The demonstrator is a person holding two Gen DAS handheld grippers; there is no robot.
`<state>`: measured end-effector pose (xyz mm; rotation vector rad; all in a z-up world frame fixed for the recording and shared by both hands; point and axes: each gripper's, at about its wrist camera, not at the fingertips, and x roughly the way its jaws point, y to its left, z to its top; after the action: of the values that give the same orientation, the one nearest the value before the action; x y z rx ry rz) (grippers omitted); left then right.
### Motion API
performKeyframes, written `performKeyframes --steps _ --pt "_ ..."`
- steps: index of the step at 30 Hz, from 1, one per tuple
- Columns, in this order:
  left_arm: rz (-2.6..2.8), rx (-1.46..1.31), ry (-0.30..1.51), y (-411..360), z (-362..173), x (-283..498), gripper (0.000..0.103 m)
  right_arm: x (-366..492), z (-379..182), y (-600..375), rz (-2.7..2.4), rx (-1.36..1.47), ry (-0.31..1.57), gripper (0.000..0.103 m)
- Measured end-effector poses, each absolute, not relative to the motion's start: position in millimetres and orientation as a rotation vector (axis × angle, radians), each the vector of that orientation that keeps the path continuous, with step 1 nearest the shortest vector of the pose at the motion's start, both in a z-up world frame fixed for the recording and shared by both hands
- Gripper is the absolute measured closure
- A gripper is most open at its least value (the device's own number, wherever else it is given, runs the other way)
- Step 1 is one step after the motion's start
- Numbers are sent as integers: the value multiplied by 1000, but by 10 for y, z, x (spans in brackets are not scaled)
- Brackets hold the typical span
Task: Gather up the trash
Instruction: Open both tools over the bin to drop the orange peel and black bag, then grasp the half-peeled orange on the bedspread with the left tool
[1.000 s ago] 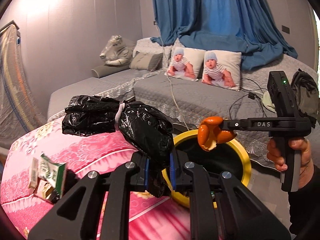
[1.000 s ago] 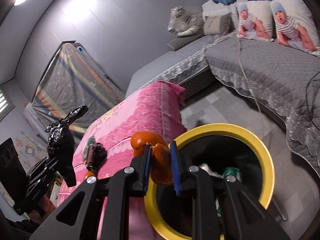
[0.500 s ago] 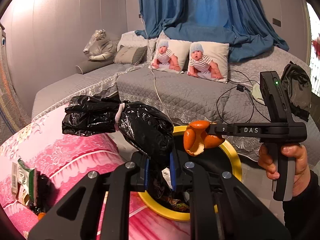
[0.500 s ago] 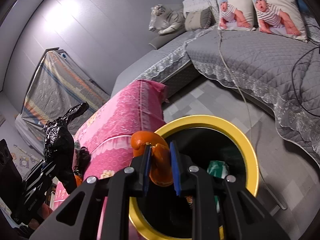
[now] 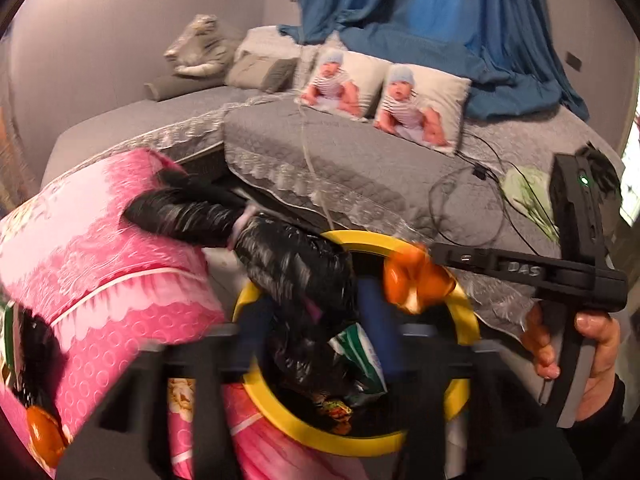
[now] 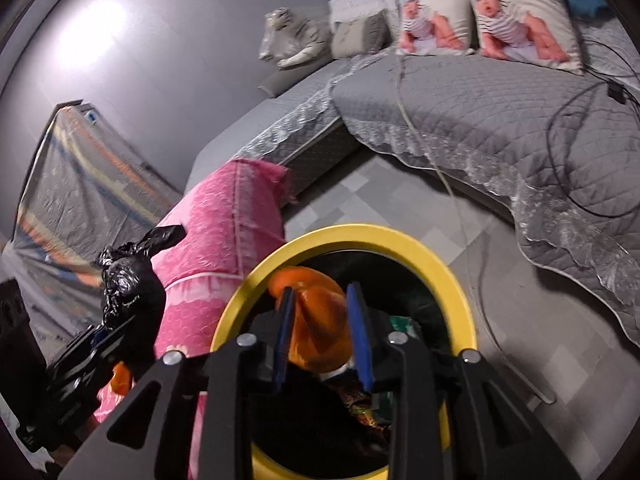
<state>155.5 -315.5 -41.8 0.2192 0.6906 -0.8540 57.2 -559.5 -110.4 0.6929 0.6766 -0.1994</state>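
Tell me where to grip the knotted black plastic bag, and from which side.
Grip the knotted black plastic bag at its cinched neck by the pale tie, its narrowest part; the bulges either side should stop slipping. It lies roughly level, so come from above, tongs across the neck.

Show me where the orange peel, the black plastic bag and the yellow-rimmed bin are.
orange peel (image 6: pixel 320 328), right wrist view, on its middle between the blue pads.
black plastic bag (image 5: pixel 292 264), left wrist view, on its bulging middle.
yellow-rimmed bin (image 6: pixel 360 236), right wrist view, on the far rim.
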Motion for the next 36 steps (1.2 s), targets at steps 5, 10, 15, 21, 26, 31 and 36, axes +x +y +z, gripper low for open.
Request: performKeyframes --steps 5,10,15,21,26,31,36 --pt "-817 192 650 -2939 -370 1551 15 480 -1104 -5663 -219 721 658 45" --pt "-771 185 603 -2679 -264 1551 9 491 -1034 -5517 -132 727 633 37" --pt "-681 204 566 -2177 -181 1529 8 607 -859 -5192 33 683 569 21" --pt "-493 189 618 -1322 -288 1596 8 797 -705 -4839 153 648 541 16" --pt "-359 150 703 -757 -507 1711 8 979 -662 -4622 218 646 568 16" --pt "-307 150 750 -571 -697 1813 9 1082 -631 -4399 259 617 592 16" --pt "-301 136 801 -541 -853 1937 9 1114 -632 -4282 281 587 599 16"
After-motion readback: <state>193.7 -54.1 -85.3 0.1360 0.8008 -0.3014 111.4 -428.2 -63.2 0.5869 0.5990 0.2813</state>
